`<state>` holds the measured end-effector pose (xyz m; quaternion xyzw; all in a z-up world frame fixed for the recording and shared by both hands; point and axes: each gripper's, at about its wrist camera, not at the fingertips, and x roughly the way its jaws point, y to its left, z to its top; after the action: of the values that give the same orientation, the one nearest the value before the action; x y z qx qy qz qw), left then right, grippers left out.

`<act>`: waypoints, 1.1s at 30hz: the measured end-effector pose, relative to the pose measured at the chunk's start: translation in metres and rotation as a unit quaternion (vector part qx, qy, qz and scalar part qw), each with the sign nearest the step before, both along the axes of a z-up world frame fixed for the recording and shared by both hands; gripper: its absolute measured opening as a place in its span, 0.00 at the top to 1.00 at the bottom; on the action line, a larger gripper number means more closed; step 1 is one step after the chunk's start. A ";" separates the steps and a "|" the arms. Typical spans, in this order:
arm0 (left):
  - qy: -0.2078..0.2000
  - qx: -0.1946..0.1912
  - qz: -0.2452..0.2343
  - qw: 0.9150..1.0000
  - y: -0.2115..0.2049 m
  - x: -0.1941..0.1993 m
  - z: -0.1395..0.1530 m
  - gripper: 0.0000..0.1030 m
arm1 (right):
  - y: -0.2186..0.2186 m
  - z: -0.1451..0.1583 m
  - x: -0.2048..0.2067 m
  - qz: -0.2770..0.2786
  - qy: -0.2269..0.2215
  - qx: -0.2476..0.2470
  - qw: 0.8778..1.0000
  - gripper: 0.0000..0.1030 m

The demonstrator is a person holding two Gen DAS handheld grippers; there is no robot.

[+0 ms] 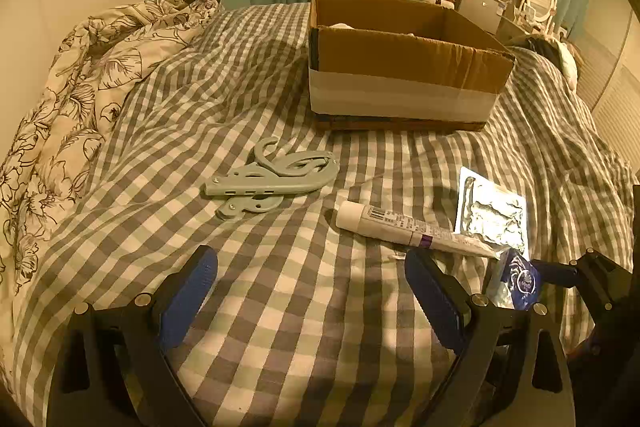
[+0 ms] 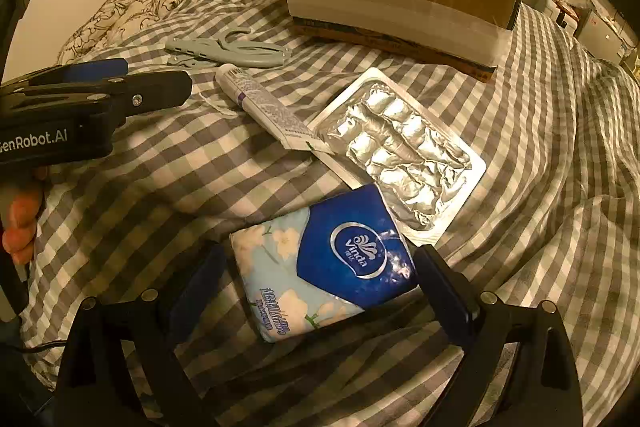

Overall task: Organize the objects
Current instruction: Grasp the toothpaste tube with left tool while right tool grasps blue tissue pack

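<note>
Sitting on the checked bed [image 1: 280, 307], the box [image 1: 400, 83] is open on top, with something white just showing inside. Near it lie a hanger [image 1: 272, 179], a tube [image 1: 400, 225] and a foil pack [image 2: 400, 143]. The right gripper [image 2: 320, 287] has its fingers spread around a tissue pack [image 2: 320, 259]. The left gripper [image 1: 312, 291] has its fingers spread, holding nothing.

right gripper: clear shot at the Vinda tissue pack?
Probably yes. The right gripper is open, its fingers flanking the Vinda tissue pack; only the foil blister pack touches the pack's far edge.
</note>
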<state>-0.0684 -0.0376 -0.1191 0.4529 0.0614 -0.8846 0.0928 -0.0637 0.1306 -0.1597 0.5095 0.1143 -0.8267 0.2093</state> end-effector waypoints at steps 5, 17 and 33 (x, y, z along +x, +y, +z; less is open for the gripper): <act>-0.004 -0.004 -0.006 1.000 0.004 -0.003 0.000 0.06 | 0.002 0.008 0.001 -0.006 0.016 -0.003 1.000 0.19; -0.019 -0.011 -0.050 0.998 0.033 -0.022 -0.003 0.06 | 0.057 0.058 -0.010 -0.085 0.077 -0.032 0.993 0.19; -0.060 0.076 -0.036 0.995 0.048 -0.064 -0.047 0.45 | 0.078 0.057 -0.015 -0.119 0.073 -0.057 0.989 0.19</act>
<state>-0.1325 0.0107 -0.1663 0.5125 0.1063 -0.8515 0.0301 -0.0784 0.2089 -0.1025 0.4452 0.0204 -0.8857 0.1297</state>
